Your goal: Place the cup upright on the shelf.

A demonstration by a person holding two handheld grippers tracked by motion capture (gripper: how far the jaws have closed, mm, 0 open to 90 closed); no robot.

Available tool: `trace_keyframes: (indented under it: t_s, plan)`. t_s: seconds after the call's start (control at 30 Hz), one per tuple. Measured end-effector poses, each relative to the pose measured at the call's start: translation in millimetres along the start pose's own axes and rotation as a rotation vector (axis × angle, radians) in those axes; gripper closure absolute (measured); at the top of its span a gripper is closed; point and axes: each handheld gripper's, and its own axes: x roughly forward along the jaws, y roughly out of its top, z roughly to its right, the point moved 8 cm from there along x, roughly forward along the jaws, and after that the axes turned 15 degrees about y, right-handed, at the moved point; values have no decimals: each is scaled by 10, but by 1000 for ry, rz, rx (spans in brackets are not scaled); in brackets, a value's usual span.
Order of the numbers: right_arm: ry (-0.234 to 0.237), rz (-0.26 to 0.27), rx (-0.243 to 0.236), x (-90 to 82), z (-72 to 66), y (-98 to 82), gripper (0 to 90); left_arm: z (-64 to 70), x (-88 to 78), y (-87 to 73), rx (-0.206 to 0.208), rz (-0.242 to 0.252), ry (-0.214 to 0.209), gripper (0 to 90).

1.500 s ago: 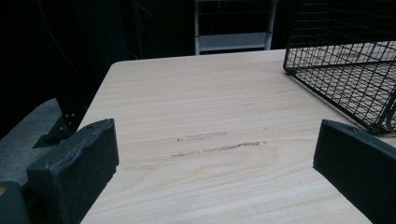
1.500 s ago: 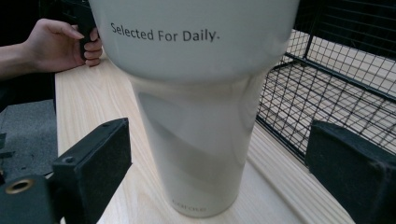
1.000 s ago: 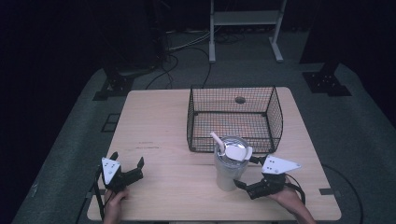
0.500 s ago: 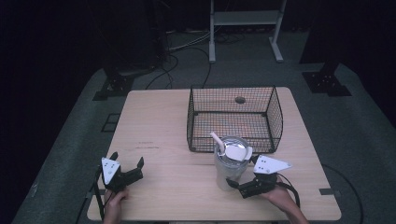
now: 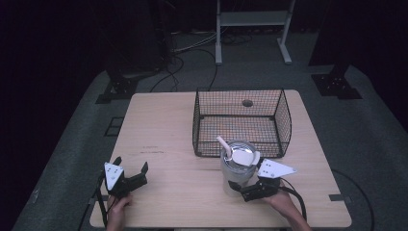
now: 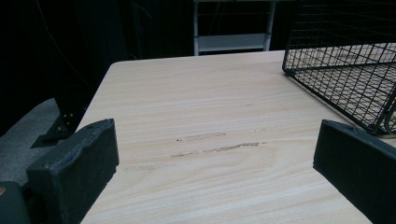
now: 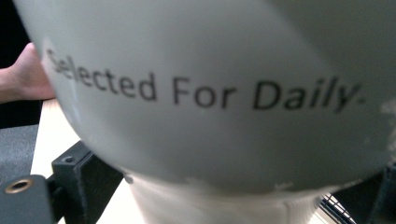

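A white lidded tumbler (image 5: 237, 169) with a straw stands upright on the wooden table (image 5: 163, 125), just in front of the wire basket (image 5: 240, 92). My right gripper (image 5: 239, 188) is at the tumbler's base from the right, open, with one jaw on each side of it. In the right gripper view the tumbler (image 7: 205, 93) is very close and bears the print "Selected For Daily", and my right gripper (image 7: 224, 191) has both jaws standing clear of its narrower lower part. My left gripper (image 5: 131, 164) rests open near the table's front left with nothing in it; in its own view my left gripper (image 6: 215, 140) has bare wood between its jaws.
The black wire basket (image 6: 345, 70) sits at the back right of the table and looks empty. A hand (image 7: 23, 74) shows beyond the tumbler. A white metal stand (image 5: 252, 29) and cables lie on the dark floor behind the table.
My right gripper has slid left along the table's front until its jaws stand on either side of the tumbler's base. The left gripper has stayed put.
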Motion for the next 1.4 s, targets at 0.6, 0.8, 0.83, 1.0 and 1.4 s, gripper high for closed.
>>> trace_keyframes:
  t_s: [0.6,0.8,0.83,1.0,1.4]
  plan:
    - [44,12,6,-25,-13,60,82,-5,0,0,-1,-1,-1,0]
    - [40,29,6,-76,45,191,82,-5,1,1,-4,0,-1,0]
    - [40,29,6,-76,45,191,82,-5,1,1,-4,0,-1,0]
    - [43,40,13,-127,111,386,82,-10,2,1,-5,-2,-2,0]
    - [62,20,-13,-73,243,692,82,-14,1,2,-7,-1,-3,0]
